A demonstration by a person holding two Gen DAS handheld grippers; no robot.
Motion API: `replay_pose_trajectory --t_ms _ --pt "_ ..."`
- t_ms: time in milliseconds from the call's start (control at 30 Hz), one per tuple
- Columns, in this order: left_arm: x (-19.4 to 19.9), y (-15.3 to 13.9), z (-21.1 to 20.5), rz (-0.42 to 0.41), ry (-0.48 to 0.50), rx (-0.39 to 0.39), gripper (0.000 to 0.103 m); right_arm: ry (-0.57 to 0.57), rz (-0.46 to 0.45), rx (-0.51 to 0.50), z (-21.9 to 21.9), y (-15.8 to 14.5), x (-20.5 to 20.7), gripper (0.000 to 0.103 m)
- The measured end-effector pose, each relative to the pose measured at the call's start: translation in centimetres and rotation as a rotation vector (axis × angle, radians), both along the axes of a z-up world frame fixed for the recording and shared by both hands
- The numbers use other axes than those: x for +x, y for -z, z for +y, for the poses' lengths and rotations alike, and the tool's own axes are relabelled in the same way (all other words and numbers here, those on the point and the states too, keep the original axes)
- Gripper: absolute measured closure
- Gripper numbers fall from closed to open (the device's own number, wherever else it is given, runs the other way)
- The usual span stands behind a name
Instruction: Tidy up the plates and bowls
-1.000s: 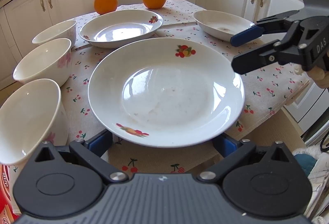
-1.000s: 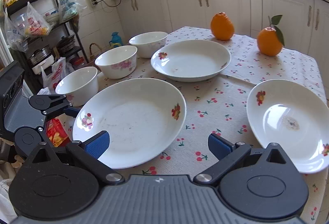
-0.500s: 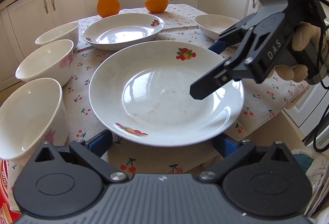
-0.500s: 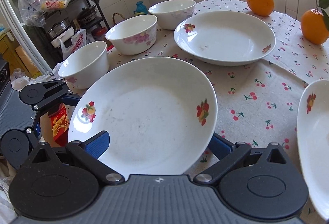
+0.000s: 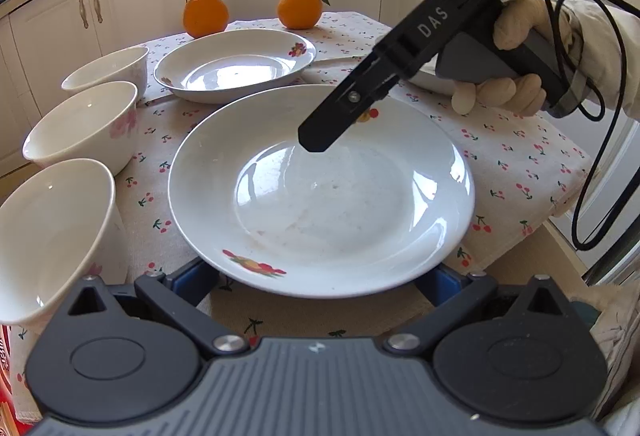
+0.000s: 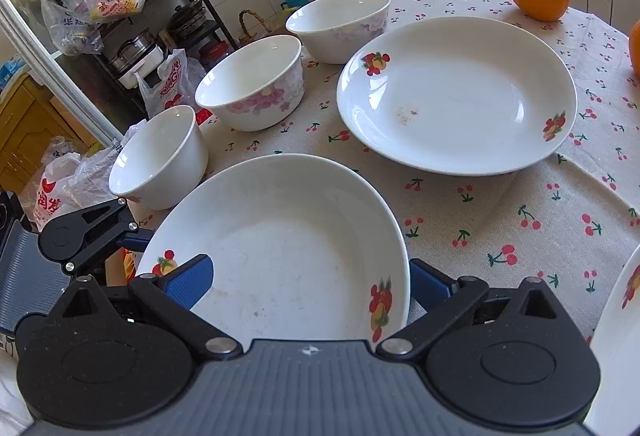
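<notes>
Straddling the near plate (image 5: 320, 195) at the worktop (image 5: 520, 163) edge, the left gripper (image 5: 320, 278) has its fingers spread wide with the rim between them but not gripped. The right gripper (image 6: 308, 280) reaches over the opposite rim, fingers also apart — one above the well, one outside. Three bowls (image 6: 256, 83) and a second plate (image 6: 456, 91) stand apart, unstacked — presumably this plate goes first.

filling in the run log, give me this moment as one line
right tongs: open, straddling near plate rim | left tongs: open at its opposite edge | far plate, three bowls: on table
</notes>
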State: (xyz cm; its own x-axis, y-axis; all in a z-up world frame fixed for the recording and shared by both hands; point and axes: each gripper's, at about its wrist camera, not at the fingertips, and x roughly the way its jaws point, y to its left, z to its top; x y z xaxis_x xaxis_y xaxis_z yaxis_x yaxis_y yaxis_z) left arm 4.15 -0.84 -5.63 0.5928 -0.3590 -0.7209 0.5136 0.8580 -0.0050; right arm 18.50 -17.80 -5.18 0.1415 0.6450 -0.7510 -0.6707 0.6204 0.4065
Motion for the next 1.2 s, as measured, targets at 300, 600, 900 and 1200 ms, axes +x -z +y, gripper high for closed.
replay_pose_trajectory --t_ms 300,600,900,1200 --pt "-0.2 -0.1 -0.4 -0.011 0.009 0.016 0.001 -0.023 0.105 0.058 -0.3 -0.1 1.0 0.000" --pt "0.3 -0.3 -0.6 0.010 0.010 0.023 0.001 -0.012 0.120 0.049 0.1 -0.4 1.1 0.000" --pt "0.4 -1.1 -0.7 0.020 0.025 0.018 0.001 -0.015 0.106 0.044 -0.2 -0.9 0.8 0.000" --pt "1.0 -3.1 -1.6 0.011 0.060 0.009 0.001 0.014 0.057 0.050 -1.8 -2.3 0.6 0.000"
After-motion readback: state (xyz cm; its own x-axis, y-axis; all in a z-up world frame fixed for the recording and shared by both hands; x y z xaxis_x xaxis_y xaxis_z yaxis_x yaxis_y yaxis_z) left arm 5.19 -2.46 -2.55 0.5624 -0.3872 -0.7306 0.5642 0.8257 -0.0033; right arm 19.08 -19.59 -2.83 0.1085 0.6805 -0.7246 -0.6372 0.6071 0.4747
